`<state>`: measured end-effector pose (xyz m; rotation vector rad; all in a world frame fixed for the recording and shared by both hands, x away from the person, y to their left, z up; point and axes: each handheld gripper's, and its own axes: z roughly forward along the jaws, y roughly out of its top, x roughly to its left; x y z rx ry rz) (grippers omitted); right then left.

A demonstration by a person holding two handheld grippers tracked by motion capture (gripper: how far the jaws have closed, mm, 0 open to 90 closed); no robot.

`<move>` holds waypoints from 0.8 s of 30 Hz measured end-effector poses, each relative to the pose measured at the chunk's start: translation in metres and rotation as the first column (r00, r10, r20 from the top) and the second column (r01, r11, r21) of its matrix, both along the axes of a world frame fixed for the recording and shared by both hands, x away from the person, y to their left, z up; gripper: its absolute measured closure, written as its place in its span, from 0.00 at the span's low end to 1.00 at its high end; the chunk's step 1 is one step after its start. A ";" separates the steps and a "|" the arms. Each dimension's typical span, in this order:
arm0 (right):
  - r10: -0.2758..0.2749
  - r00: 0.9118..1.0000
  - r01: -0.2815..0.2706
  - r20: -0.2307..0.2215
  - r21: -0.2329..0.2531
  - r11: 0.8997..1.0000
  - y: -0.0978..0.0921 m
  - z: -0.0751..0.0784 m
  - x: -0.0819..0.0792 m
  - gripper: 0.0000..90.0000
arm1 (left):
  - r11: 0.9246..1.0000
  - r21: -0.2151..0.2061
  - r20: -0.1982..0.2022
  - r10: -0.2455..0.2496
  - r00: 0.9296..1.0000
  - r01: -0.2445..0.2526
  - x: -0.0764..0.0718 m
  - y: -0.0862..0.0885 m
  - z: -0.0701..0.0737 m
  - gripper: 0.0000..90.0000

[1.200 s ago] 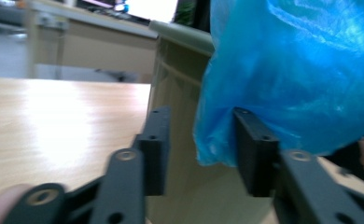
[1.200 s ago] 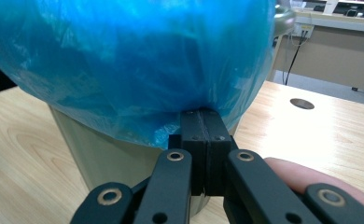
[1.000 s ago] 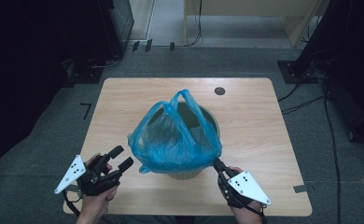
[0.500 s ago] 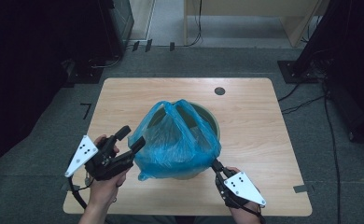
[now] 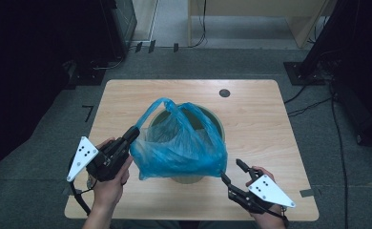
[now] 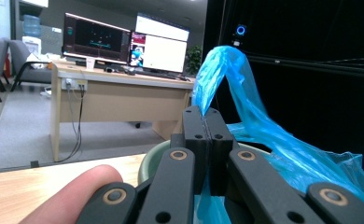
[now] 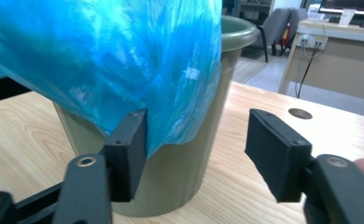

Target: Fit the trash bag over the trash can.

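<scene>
Wooden bench (image 5: 127,100) carries an olive-green plastic bin (image 5: 215,125) near its centre. A blue plastic bag (image 5: 179,152) is draped over the bin's near rim, its handles standing up, apparently being fitted as a liner. Left gripper (image 5: 127,138): jaws pressed together on the bag's left edge, holding the film taut outward. Right gripper (image 5: 232,172): jaws spread, one jaw beside the bag's lower hem, seemingly placed to catch that corner next.
</scene>
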<state>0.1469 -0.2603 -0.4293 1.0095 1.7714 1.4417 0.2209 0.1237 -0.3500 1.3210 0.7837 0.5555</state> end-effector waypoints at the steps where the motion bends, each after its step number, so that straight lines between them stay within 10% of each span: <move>1: 0.004 1.000 -0.004 0.009 0.004 1.000 -0.005 0.002 -0.002 0.41 | 1.000 0.001 0.003 -0.002 1.000 0.002 0.000 -0.001 -0.001 1.00; 12: 0.124 0.985 -0.124 0.116 -0.011 0.992 -0.020 0.033 -0.022 0.28 | 1.000 0.006 0.056 0.009 0.998 -0.010 -0.004 -0.003 0.000 1.00; 20: 0.029 0.985 -0.035 0.168 0.033 0.999 -0.005 0.070 0.011 0.41 | 1.000 0.014 0.076 0.000 0.997 -0.001 -0.009 -0.003 -0.002 1.00; 24: -0.017 0.993 0.010 0.114 0.064 0.998 0.009 0.088 0.038 0.46 | 1.000 0.019 0.079 -0.008 0.997 0.006 -0.010 -0.003 -0.002 1.00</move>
